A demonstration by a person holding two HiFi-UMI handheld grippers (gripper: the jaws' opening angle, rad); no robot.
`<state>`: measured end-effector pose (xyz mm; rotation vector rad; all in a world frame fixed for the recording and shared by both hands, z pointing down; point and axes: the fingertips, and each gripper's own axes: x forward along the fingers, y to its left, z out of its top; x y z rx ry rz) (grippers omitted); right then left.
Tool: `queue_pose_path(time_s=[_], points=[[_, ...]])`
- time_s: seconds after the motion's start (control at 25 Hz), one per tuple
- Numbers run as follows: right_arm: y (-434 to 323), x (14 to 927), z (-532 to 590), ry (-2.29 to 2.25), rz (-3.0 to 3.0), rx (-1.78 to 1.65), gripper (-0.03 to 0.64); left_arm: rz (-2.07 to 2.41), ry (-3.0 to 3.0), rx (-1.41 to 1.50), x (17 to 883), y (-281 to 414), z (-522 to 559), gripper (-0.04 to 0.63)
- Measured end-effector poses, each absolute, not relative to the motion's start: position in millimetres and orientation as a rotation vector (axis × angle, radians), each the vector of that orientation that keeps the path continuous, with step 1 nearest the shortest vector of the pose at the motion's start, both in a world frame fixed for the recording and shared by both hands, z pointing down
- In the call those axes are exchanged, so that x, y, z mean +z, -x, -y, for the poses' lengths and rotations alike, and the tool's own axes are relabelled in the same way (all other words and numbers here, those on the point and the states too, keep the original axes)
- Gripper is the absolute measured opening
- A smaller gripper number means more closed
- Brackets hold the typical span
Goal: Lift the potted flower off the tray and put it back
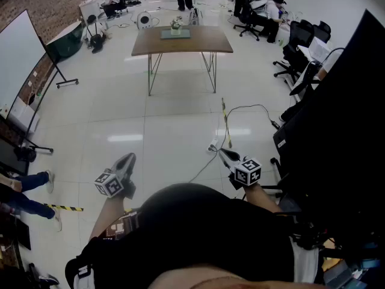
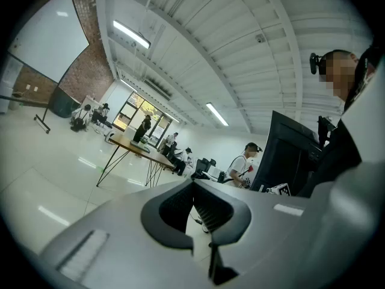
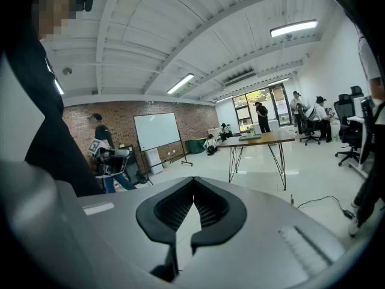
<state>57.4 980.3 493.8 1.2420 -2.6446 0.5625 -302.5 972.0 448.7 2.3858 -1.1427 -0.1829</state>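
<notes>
Potted flower [image 1: 175, 24] stands on its tray [image 1: 175, 34] on the tabletop [image 1: 201, 41] far across the room, well apart from you; it looks upright, though it is too small to be sure. Watch the cable [image 1: 227, 128] on the floor between you and it, which could snag a foot. Arrive with closed jaws and you would likely knock the pot over. Your left claw [image 1: 128, 158] is fully closed on nothing; your right claw [image 1: 222, 153] is likewise closed and empty.
</notes>
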Motion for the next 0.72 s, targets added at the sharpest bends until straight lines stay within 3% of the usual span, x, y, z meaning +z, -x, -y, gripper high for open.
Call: queue_pose_path(time_s=[0.28,0.72], points=[[-91,492,-955,-1.26,2.641,0.547,0.018,1.114,-2.39,-0.157,450,261,-947,0.002],[-48,501,-859,-1.297,2.582,0.53,0.021,1.059,-2.385,-0.192,478,303,-835,0.002]])
